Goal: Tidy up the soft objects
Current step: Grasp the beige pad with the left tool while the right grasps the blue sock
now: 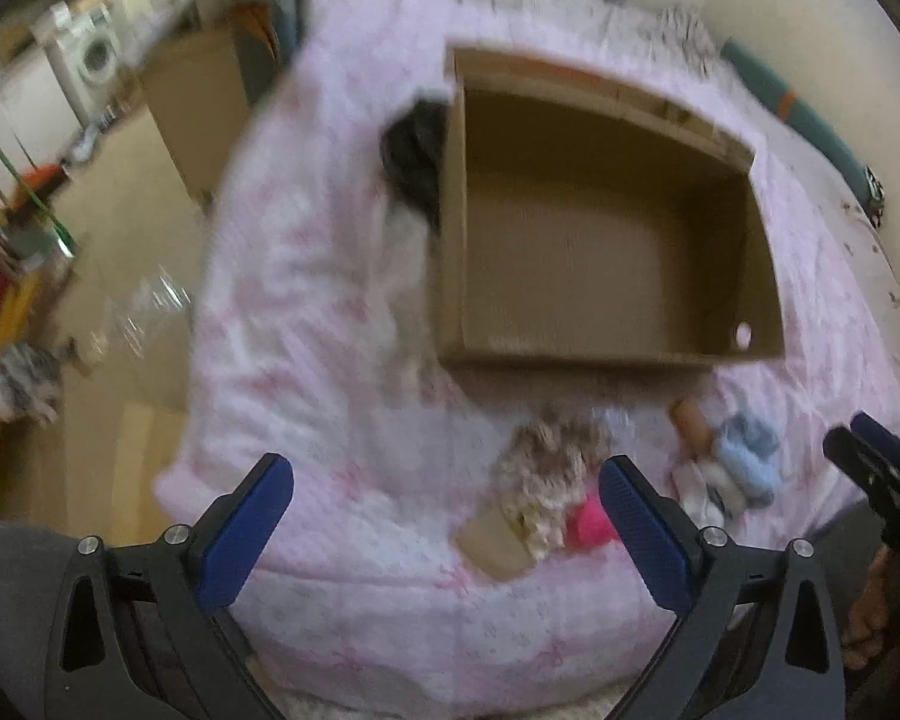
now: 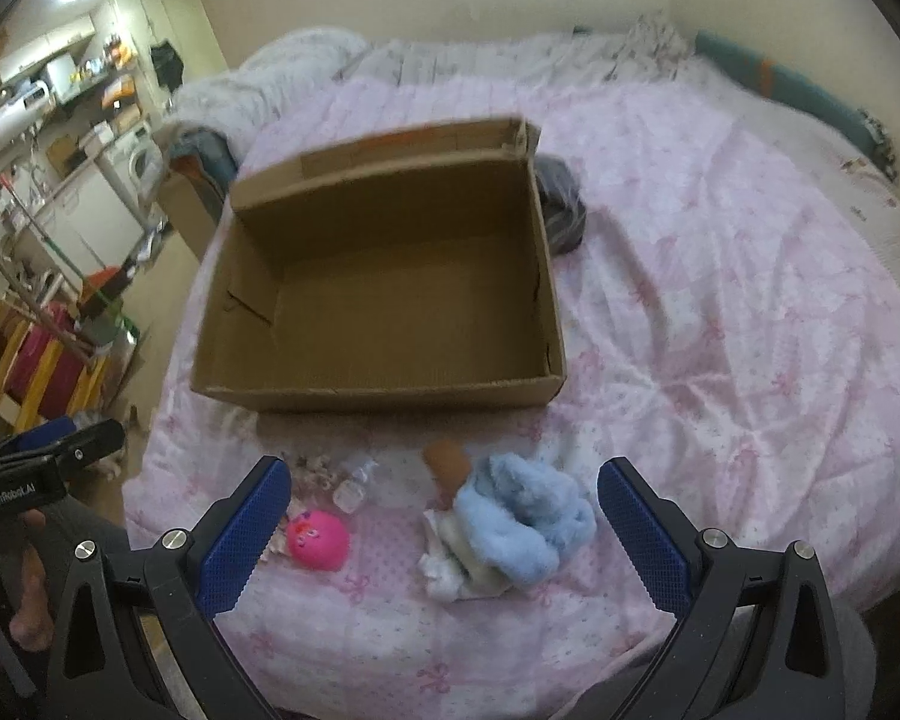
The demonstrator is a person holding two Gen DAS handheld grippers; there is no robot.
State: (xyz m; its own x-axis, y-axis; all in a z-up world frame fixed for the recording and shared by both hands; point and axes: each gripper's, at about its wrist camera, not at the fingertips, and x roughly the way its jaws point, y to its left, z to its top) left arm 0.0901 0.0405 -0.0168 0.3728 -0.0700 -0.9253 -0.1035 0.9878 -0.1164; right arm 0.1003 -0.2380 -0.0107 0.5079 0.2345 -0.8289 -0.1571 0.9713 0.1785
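**Both grippers wide and empty above the near edge of the bed**

Left gripper: jaws spread wide, nothing between them. It hovers above the pink quilt, near the bed's left edge, aimed toward the box. In the right wrist view it appears at far left, held in a hand that wraps its grip from below.

Right gripper: jaws spread wide, nothing held. It hovers level above the soft items at the near edge, pointing at the box.

Box: cardboard, open-topped, interior bare, resting on the quilt beyond the items. A dark bundle lies against its far right side.

Soft items, all on the quilt between the box and the grippers:
- Blue fleece, right of centre, lying over a white cloth.
- Brown piece, just beyond the fleece.
- Pink ball, left of the fleece, apart from it.
- Floral cloth, beside the ball.

The left wrist view is motion-blurred.
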